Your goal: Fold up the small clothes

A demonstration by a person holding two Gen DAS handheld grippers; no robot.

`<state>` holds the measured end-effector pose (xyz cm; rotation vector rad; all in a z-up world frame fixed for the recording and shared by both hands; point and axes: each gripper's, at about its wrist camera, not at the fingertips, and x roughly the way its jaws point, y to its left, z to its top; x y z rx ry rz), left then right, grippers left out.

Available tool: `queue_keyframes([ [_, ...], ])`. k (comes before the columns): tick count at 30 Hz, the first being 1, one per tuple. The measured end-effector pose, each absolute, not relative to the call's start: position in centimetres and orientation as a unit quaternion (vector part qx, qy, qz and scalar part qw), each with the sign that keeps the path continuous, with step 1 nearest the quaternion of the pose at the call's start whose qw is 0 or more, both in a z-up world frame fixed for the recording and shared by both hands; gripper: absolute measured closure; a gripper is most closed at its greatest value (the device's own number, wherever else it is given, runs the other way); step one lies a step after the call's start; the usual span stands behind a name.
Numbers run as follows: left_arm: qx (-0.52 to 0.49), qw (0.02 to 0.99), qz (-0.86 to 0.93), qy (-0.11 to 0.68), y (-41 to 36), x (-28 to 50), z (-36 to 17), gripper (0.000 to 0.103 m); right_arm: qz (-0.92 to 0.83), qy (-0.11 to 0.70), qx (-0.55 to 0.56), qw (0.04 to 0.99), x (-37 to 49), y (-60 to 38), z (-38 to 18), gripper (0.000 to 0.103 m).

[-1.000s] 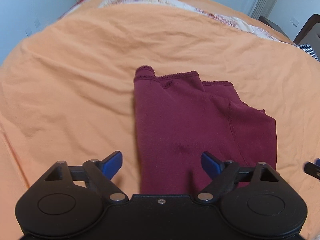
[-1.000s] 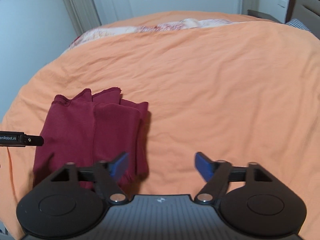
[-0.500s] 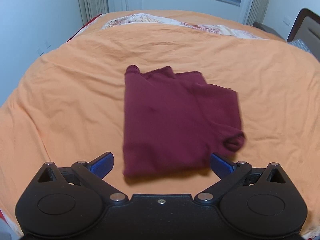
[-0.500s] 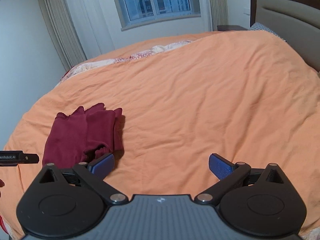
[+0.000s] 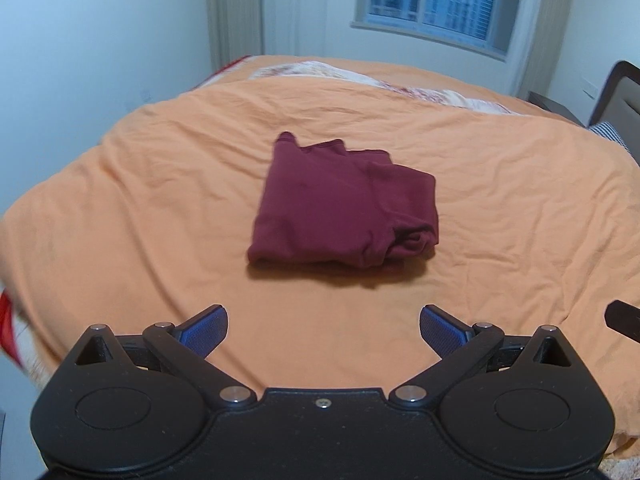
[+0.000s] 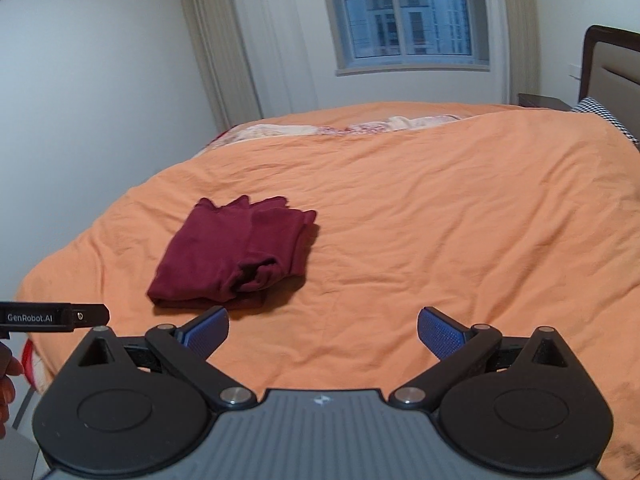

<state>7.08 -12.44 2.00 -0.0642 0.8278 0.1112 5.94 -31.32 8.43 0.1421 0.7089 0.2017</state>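
A folded dark maroon knit garment (image 5: 344, 204) lies flat on the bed's wrinkled orange cotton cover (image 5: 160, 208), toward its near left part. The left tool (image 5: 323, 326) and right tool (image 6: 323, 326) hang above the near edge, both released with blue-padded fingers (image 6: 206, 330) spread wide, grasping nothing.
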Motion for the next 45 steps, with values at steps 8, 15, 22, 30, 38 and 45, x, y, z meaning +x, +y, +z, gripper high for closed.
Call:
queue_keyframes([
  [8,-0.024,0.913,0.086,0.398,-12.0,2.5,2.4,0.001,0.148,0.345,0.063,0.925,4.0,-30.0,8.8,0.0],
  [15,-0.029,0.908,0.079,0.41,-11.6,0.8,1.1,0.001,0.153,0.363,0.066,0.917,2.9,-29.0,7.9,0.0],
  [22,-0.021,0.911,0.044,0.409,-10.2,1.0,0.3,0.001,0.126,0.37,0.049,0.919,3.8,-26.6,7.8,0.0],
  [30,-0.051,0.915,0.046,0.397,-6.9,1.8,0.4,0.001,0.119,0.381,0.032,0.916,4.5,-24.1,7.7,0.0],
  [38,-0.067,0.908,0.049,0.41,-4.6,2.4,-0.4,0.001,0.109,0.4,0.029,0.909,4.9,-22.4,7.0,0.0],
  [45,-0.063,0.904,0.047,0.421,-3.7,3.0,-0.8,0.001,0.108,0.438,0.047,0.891,5.8,-21.8,5.8,0.0],
])
